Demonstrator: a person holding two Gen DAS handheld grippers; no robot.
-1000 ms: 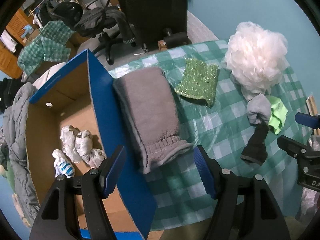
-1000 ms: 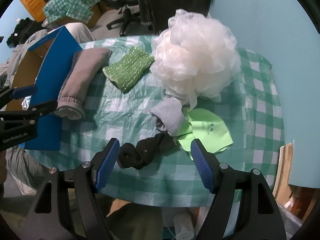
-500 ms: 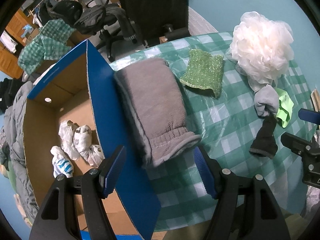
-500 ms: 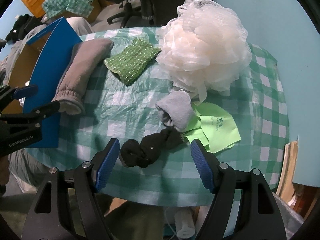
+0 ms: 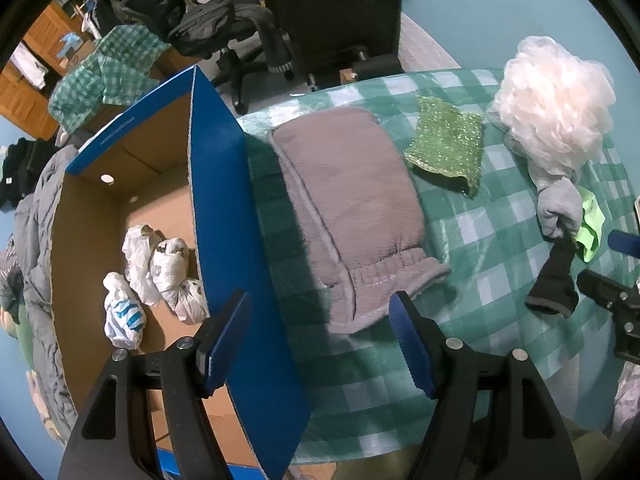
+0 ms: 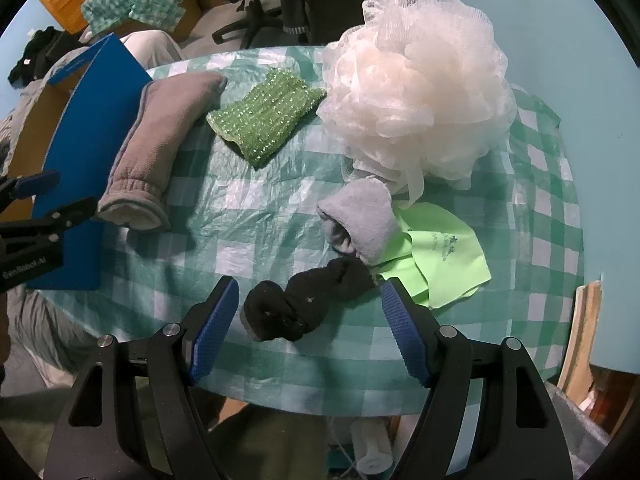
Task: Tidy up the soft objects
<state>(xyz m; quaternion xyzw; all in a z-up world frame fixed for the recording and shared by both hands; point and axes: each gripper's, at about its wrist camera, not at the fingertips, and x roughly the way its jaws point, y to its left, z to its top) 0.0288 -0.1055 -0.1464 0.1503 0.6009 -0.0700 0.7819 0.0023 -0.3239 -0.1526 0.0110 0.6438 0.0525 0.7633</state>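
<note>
The left gripper point(image 5: 320, 340) hangs with fingers spread and empty over the grey fleece cloth point(image 5: 348, 216), which lies at the bench point(image 5: 492, 240) edge touching the blue cardboard box point(image 5: 224, 208). The right gripper point(image 6: 308, 328), fingers likewise spread, flanks the black sock point(image 6: 308, 300) without contact. The box contains white knotted bundles point(image 5: 160, 272).

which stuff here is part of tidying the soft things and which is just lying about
Part of the job:
grey fleece mitt
green sparkly cloth
white bath pouf
grey sock
black sock
lime cloth
cardboard box

Lying about:
office chair
checked tablecloth
</note>
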